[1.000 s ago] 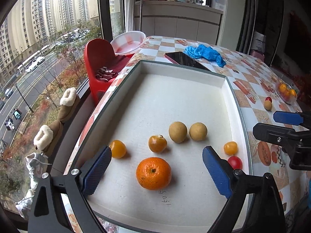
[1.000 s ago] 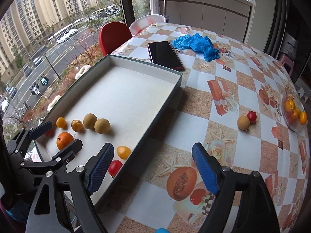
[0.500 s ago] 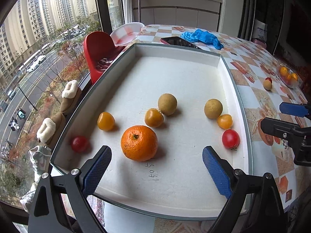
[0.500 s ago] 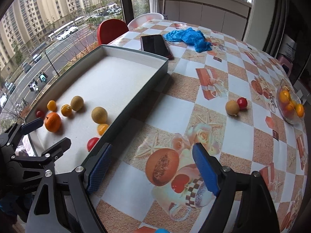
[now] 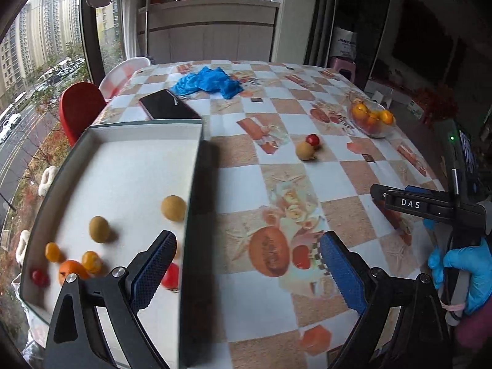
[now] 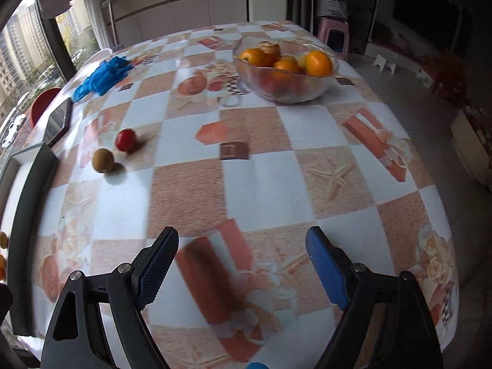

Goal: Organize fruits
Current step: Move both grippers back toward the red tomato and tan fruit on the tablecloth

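Both claws hang empty with their jaws spread wide: the left gripper (image 5: 247, 256) over the tray's right wall (image 5: 196, 215), the right gripper (image 6: 241, 256) above bare tablecloth (image 6: 261, 166). Nearest the left one, inside the tray, lie small loose fruits: a red tomato (image 5: 170, 276) partly behind the finger, an orange (image 5: 69, 270), and two brown round ones (image 5: 173, 208). Farther out on the cloth, a brown fruit (image 6: 103, 160) and a red tomato (image 6: 126, 140) sit just beside each other, well short of the glass bowl (image 6: 286, 89) of oranges. These look light, round and smooth, so likely to roll; the tomato probably bruises easily, so a gentle pinch across its widest middle seems best.
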The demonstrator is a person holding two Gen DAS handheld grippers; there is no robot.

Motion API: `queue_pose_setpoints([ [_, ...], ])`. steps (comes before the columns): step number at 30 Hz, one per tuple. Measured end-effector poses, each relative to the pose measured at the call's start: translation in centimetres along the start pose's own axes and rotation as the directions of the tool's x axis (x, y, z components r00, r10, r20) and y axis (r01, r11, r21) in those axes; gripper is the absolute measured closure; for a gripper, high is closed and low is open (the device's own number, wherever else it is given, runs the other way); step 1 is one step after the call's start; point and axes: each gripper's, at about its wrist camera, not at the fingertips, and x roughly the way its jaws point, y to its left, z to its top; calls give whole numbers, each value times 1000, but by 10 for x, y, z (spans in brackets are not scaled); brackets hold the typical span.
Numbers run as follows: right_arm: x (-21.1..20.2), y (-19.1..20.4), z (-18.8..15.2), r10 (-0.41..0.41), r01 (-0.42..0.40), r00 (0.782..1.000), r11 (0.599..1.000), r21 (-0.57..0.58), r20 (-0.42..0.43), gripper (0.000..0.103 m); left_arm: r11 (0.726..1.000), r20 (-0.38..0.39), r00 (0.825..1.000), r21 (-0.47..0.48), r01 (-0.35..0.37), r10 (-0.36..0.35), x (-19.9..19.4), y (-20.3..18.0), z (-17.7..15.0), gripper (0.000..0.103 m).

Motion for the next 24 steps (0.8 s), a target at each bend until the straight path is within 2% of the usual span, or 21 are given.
queue_pose_setpoints([
  [3, 6, -23, 0, -37, 36, 999, 999, 25, 27, 15, 1000, -9, 1000, 26, -14, 14, 22, -28, 5, 8],
  [5, 8, -30, 0, -42, 40, 998, 999, 31, 42, 8, 999, -22, 999, 36, -39, 40, 39, -38, 5, 8],
  [6, 9, -33, 0, -34, 33, 999, 999, 37, 42, 0, 998, -31, 998, 35, -55, 56, 47, -41, 5, 8],
  [11, 12, -30, -2, -45, 44, 996, 999, 20, 71, 0, 995, -72, 993, 11, -96, 96, 78, -41, 1, 7],
  [14, 12, -30, -2, -45, 43, 996, 999, 20, 71, 0, 995, -56, 993, -10, -104, 103, 81, -39, 0, 2],
  [24, 12, -30, -2, -45, 44, 996, 999, 20, 71, 0, 994, -38, 994, -14, -106, 106, 83, -40, -1, 1],
])
